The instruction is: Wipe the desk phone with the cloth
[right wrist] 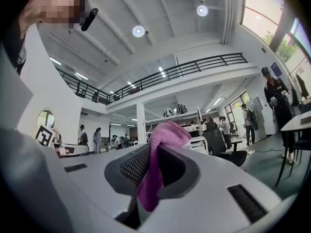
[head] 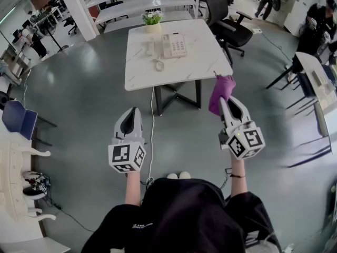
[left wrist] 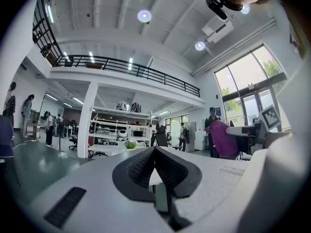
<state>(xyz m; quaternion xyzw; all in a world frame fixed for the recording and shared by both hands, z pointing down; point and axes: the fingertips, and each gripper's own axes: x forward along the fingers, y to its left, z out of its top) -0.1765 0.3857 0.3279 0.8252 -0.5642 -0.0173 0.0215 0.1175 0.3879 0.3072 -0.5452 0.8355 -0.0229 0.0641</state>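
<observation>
The person stands well back from the tabletop (head: 200, 62), where the desk phone (head: 174, 45) sits toward the far side. The right tool (head: 225, 103) is clamped on the purple cloth (head: 221, 93), which is bunched past its tips. The left tool (head: 130, 114) is pinched together with nothing in it. I'd step in close first, then lead with the loose cloth, going lightly over the keys.

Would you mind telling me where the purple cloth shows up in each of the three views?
Head view: the purple cloth hangs right of centre, clamped in the right hand-held gripper.
Left gripper view: right of the middle, at mid-height.
Right gripper view: dead centre, pinched between the shut jaws.
Shared landmark: the black office chair.
</observation>
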